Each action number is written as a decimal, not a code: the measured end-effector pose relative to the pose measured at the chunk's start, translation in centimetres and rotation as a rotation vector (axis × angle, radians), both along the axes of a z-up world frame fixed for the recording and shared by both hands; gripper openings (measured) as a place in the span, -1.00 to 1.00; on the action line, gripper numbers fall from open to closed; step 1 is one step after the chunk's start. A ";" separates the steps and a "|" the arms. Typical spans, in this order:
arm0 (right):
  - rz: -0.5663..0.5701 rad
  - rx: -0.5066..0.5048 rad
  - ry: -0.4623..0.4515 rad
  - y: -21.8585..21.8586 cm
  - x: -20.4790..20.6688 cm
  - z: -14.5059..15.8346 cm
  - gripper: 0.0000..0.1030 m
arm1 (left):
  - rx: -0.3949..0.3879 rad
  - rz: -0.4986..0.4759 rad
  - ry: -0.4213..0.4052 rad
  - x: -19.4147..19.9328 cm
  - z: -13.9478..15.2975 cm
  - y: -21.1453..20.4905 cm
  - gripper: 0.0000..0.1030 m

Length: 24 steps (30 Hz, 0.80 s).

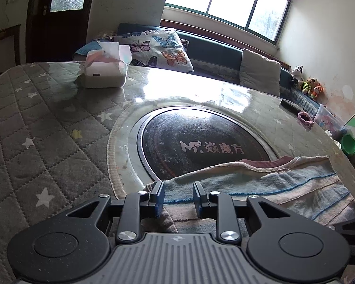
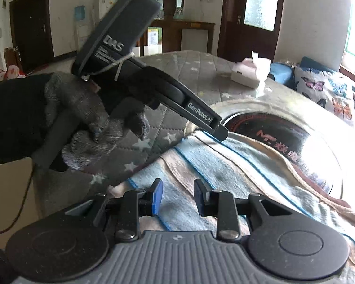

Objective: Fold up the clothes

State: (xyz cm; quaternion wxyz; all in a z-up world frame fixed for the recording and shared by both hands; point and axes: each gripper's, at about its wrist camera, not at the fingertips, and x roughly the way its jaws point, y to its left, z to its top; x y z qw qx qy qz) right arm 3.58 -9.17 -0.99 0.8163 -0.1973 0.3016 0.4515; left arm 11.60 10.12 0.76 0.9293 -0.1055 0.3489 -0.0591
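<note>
A soft striped garment (image 1: pixel 260 184) in pale blue, cream and pink, with thin blue lines, lies flat on the near part of the counter (image 1: pixel 47 118), its far edge overlapping the round black hotplate (image 1: pixel 201 142) set in the middle.

The left claw (image 1: pixel 178 195) points down at the garment's near-left edge, jaws parted with cloth showing in the gap; the pads do not press it. A gloved left hand (image 2: pixel 82 123) grips its handle. The right claw (image 2: pixel 178 196) hovers over the garment further along, jaws likewise parted and holding nothing.

A tissue box (image 1: pixel 106 71) stands at the counter's far side, well apart. Beyond are a butterfly cushion (image 1: pixel 161 49) and a bench under the window (image 1: pixel 224 2).
</note>
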 end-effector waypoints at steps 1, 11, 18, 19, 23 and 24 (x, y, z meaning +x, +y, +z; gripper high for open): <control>0.009 0.002 -0.005 -0.1 -0.4 0.2 -0.45 | -0.002 0.005 -0.003 -0.2 0.2 0.1 -0.42; 0.127 -0.045 -0.029 1.2 -4.1 -0.3 -0.45 | -0.070 0.059 0.045 -2.6 0.8 1.0 -0.07; 0.115 -0.111 -0.087 2.5 -4.9 -1.6 -0.54 | -0.182 0.108 0.096 -4.3 0.5 1.7 0.11; 0.108 -0.108 -0.084 2.5 -4.9 -1.6 -0.60 | -0.195 0.113 0.102 -4.6 0.5 1.7 0.12; 0.084 -0.073 -0.054 2.1 -4.5 -0.7 -0.84 | -0.250 0.144 0.137 -4.8 -0.1 1.8 0.13; 0.076 -0.056 -0.043 1.9 -4.4 -0.4 -0.85 | -0.269 0.152 0.147 -4.8 -0.3 1.9 0.13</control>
